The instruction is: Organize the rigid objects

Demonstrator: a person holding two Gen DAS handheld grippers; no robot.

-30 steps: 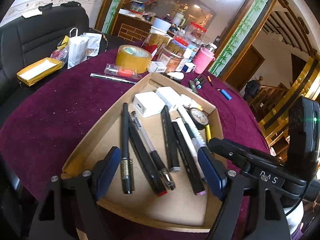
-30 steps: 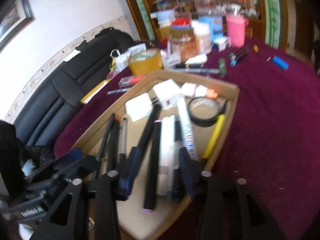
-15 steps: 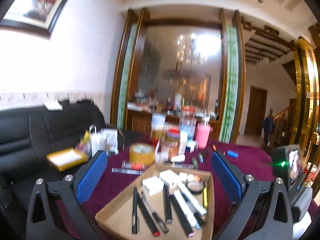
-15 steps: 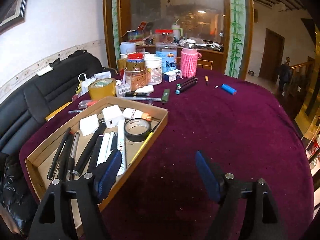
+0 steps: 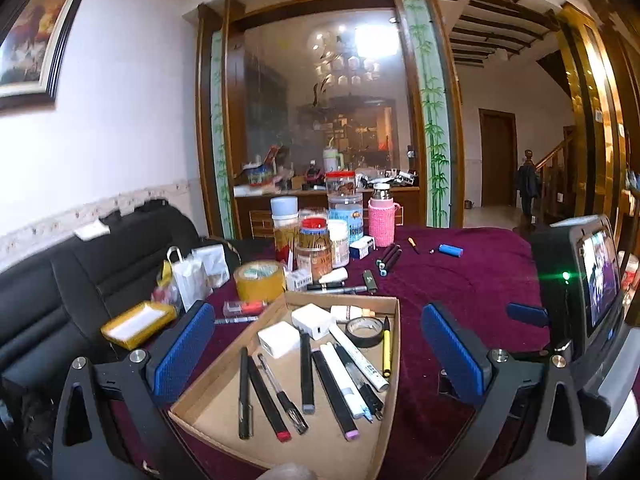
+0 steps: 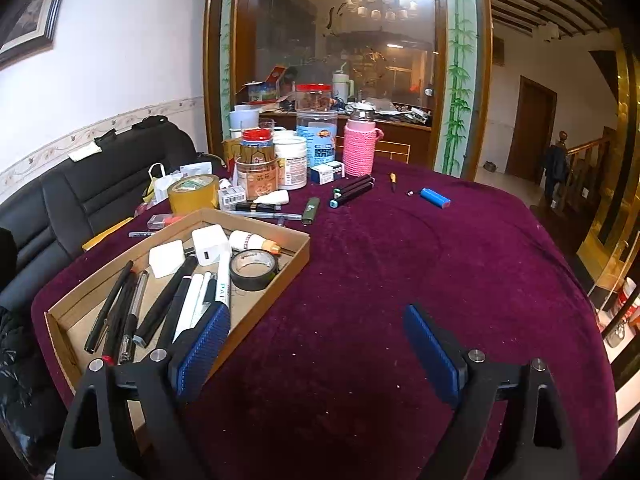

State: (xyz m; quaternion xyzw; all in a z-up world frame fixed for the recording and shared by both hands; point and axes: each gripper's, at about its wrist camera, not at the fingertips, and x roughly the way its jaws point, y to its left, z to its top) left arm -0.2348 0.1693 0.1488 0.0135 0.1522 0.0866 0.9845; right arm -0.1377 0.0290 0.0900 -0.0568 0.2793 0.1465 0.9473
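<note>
Above cardboard tray point(image 5: 390, 364): left gripper point(image 5: 318, 356) spread wide, nothing between pads; right gripper point(image 6: 316, 346) over bare cloth, jaws opening, nothing held. Tray holds row of pens point(image 5: 304, 376), two white chargers point(image 6: 188, 252), black tape roll point(image 6: 253, 269). Step judged: between placements, choosing next loose item. Candidates on far cloth: two dark markers point(image 6: 352, 190), blue battery point(image 6: 435, 197), green lighter point(image 6: 311, 210), possibly small screwdriver point(image 6: 393, 180). Next move calls for forward reach, jaws across item. Surface: round table point(image 6: 400, 280), maroon cloth; jars, pink bottle point(image 6: 359, 148), yellow tape at rear; black sofa, glass partition, staircase beyond
</note>
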